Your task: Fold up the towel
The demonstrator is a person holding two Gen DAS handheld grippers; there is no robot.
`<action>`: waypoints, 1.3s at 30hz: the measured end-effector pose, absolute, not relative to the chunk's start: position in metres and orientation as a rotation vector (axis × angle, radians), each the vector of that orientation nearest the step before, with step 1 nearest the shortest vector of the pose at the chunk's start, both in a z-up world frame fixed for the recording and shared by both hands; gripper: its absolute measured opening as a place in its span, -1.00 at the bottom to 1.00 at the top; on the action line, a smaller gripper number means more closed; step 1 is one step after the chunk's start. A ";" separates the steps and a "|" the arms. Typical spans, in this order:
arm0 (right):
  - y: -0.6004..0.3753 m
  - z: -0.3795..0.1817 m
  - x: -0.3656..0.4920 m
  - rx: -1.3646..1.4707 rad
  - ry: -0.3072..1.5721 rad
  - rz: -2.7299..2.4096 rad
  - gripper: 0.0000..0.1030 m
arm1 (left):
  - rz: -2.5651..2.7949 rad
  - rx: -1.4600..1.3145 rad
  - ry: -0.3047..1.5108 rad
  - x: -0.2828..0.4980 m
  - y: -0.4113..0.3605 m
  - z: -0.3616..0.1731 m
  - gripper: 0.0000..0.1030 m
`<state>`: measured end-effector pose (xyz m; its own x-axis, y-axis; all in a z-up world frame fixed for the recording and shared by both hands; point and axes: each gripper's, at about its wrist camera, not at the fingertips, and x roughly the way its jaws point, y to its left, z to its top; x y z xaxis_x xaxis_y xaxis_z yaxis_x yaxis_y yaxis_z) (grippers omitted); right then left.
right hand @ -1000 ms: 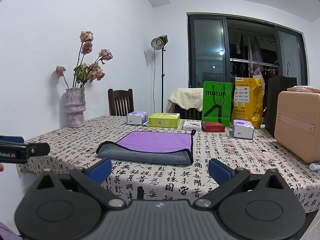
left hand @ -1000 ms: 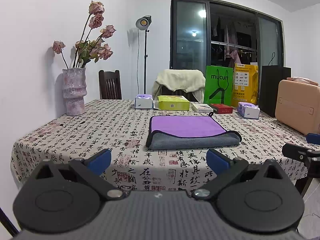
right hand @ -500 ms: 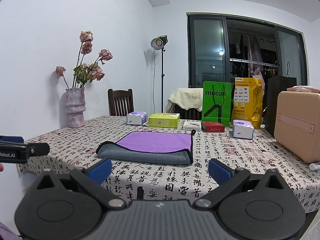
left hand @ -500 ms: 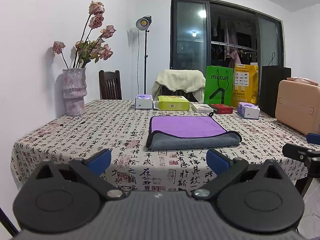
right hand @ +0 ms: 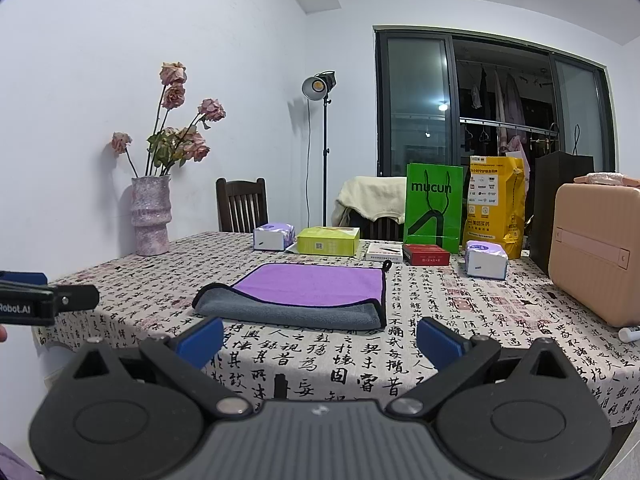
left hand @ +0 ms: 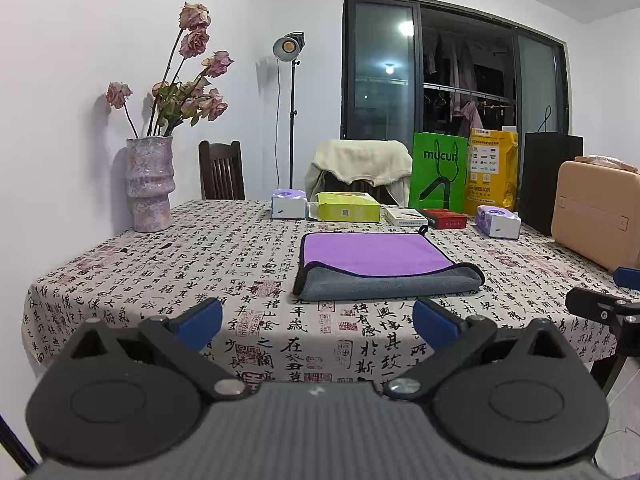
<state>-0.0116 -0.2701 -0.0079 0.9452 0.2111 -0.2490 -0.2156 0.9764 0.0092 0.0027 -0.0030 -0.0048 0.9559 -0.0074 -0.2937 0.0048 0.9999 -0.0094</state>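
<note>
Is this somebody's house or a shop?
It looks like somebody's home, probably a dining room. There is a table with a printed cloth, a vase of dried roses, wooden chairs, and clothes hanging behind the glass door.

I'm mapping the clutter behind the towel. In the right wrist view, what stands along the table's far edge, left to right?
Vase → purple-topped tissue pack → yellow-green box → white flat box → red box → second tissue pack → pink case.
</note>
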 end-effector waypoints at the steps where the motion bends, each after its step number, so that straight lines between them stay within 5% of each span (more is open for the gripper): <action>1: -0.270 -0.008 -0.012 -0.018 0.251 0.218 1.00 | -0.007 -0.008 0.299 0.003 -0.003 -0.005 1.00; 22: -0.283 -0.022 0.092 -0.033 0.297 0.182 0.91 | -0.009 -0.053 0.420 0.125 0.001 -0.017 1.00; 30: -0.283 -0.028 0.159 -0.039 0.355 0.198 0.63 | 0.022 -0.091 0.481 0.192 0.014 -0.027 0.39; 39: -0.278 -0.050 0.236 -0.056 0.461 0.246 0.13 | 0.062 -0.118 0.578 0.254 0.014 -0.048 0.07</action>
